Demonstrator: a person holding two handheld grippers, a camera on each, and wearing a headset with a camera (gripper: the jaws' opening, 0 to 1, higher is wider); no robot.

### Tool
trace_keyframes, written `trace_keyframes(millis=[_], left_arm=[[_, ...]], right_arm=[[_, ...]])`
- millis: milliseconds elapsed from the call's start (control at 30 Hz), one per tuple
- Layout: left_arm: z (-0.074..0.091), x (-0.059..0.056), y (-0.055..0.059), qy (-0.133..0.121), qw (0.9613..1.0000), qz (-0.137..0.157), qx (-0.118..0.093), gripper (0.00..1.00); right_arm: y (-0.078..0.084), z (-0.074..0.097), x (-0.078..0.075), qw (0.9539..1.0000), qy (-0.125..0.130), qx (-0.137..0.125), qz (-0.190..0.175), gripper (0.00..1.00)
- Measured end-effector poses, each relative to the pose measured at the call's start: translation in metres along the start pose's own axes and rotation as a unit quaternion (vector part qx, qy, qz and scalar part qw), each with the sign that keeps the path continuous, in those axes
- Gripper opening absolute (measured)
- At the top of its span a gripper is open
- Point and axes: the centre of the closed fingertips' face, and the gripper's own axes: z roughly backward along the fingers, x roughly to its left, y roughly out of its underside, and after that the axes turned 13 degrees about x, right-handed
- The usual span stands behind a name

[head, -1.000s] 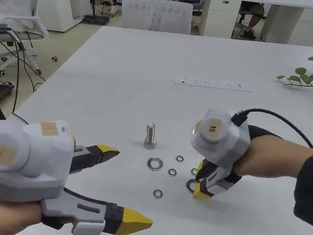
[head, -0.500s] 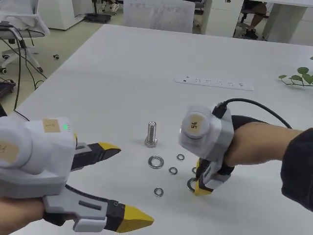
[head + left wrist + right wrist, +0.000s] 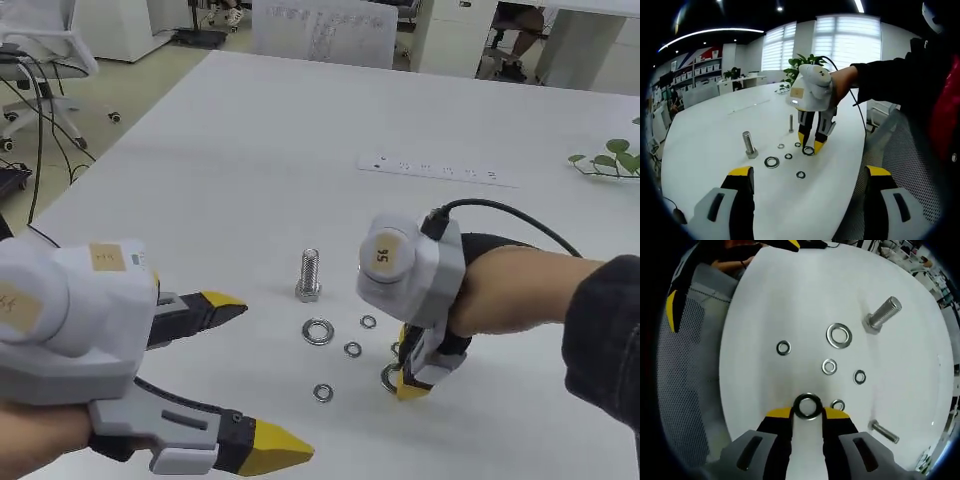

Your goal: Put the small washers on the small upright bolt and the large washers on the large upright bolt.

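Observation:
The large upright bolt (image 3: 308,275) (image 3: 748,144) (image 3: 882,314) stands mid-table. The thin small bolt (image 3: 791,122) (image 3: 884,431) stands behind my right gripper. One large washer (image 3: 318,331) (image 3: 839,335) lies flat near the large bolt. Several small washers (image 3: 352,350) (image 3: 829,366) are scattered around it. My right gripper (image 3: 410,385) (image 3: 807,415) points down at the table, shut on a second large washer (image 3: 388,378) (image 3: 807,406) (image 3: 808,150) at table level. My left gripper (image 3: 250,375) (image 3: 809,175) hovers open at the near left, holding nothing.
A white power strip (image 3: 435,170) lies further back on the table (image 3: 250,150). A green plant (image 3: 610,155) sits at the right edge. Office chairs and cables stand on the floor beyond the left table edge.
My right gripper has shifted slightly left and rolled more upright over the large washer. The left gripper has stayed where it was.

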Motion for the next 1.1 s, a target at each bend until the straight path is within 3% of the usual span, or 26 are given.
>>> trace_keyframes(millis=[267, 467, 733, 1100], left_arm=[[0.002, 0.002, -0.002, -0.003, 1.0000, 0.003, -0.007, 0.91], [0.003, 0.005, -0.003, -0.009, 0.9999, 0.004, -0.011, 0.91], [0.008, 0.015, -0.008, -0.034, 0.9991, 0.003, -0.025, 0.89], [0.022, 0.036, -0.015, -0.092, 0.9946, 0.002, -0.049, 0.89]], right_arm=[[0.004, 0.000, -0.002, 1.0000, 0.007, 0.003, -0.003, 0.22], [0.004, 0.012, -0.008, 0.9998, 0.011, -0.011, -0.010, 0.22], [-0.001, 0.030, -0.015, 0.9992, 0.021, -0.031, -0.017, 0.22], [-0.014, 0.060, -0.031, 0.9978, 0.044, -0.048, -0.009, 0.22]])
